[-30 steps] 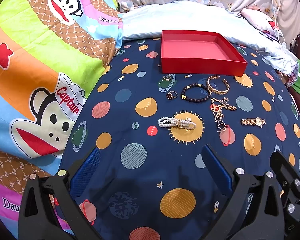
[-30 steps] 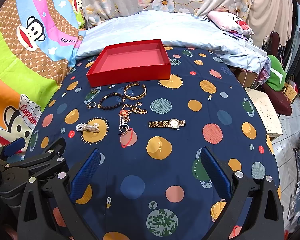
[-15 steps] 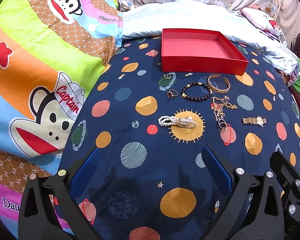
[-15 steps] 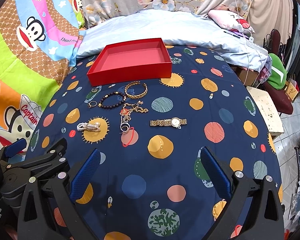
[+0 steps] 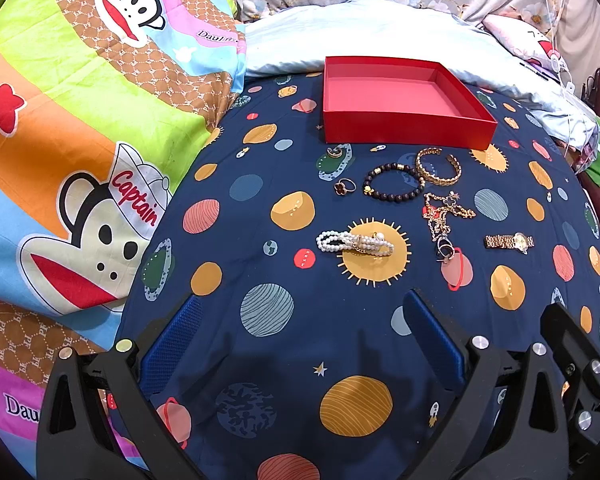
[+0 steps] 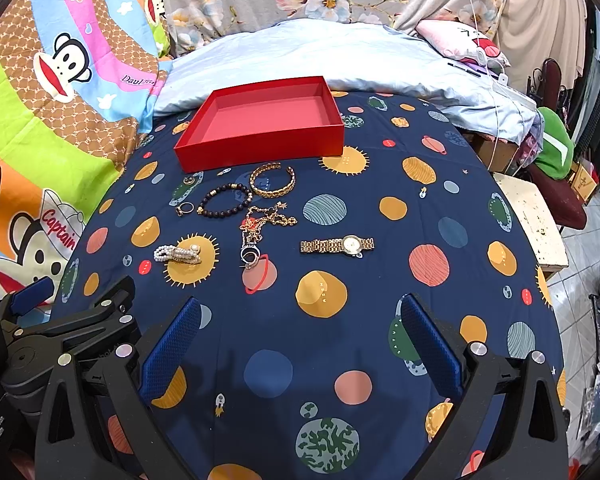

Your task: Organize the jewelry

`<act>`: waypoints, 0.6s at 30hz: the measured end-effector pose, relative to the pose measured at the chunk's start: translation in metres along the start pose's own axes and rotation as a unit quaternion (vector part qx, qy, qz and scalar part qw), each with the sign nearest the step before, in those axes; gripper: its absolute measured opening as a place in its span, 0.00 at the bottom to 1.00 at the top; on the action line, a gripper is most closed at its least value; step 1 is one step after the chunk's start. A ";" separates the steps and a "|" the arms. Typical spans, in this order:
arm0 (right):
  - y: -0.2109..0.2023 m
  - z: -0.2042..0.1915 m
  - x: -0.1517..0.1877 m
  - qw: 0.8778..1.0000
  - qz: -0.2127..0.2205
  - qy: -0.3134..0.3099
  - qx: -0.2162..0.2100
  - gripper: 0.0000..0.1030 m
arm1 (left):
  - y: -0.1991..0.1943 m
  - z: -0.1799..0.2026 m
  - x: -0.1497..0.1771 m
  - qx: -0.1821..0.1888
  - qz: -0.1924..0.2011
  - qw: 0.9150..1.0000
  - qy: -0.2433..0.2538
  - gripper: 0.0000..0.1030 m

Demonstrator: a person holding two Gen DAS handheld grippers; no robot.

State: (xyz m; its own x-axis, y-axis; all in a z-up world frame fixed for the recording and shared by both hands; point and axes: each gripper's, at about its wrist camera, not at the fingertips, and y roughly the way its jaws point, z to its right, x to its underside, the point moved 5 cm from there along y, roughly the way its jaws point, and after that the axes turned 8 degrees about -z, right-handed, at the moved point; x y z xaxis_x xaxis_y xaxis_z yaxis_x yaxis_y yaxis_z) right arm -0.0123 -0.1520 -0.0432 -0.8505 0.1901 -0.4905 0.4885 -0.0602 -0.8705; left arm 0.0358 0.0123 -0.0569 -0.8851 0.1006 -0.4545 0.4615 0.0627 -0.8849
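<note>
An empty red tray stands at the far side of the navy planet-print cloth. In front of it lie a gold bangle, a dark bead bracelet, a ring, a gold chain necklace, a pearl bracelet and a gold watch. My left gripper and right gripper are both open and empty, near the front of the cloth, well short of the jewelry.
A cartoon-monkey quilt lies to the left. A pale blue pillow sits behind the tray. A small white stool and cluttered floor are to the right. The left gripper's body shows at the right wrist view's lower left.
Both grippers have crept slightly forward toward the jewelry. Nothing on the cloth has moved.
</note>
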 end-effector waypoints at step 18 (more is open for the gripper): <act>0.083 0.065 -0.013 0.997 -0.067 0.036 -0.006 0.81 | 0.047 -0.046 -0.018 -0.001 -0.006 0.999 -0.050 0.95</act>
State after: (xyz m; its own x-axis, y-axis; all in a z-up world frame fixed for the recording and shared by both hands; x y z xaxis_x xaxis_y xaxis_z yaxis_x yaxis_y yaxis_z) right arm 0.0262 -0.2234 -0.1122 -0.8920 0.2662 -0.3653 0.3743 -0.0177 -0.9271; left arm 0.0761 0.0590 -0.0855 -0.8923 0.0003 -0.4515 0.4505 0.0657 -0.8903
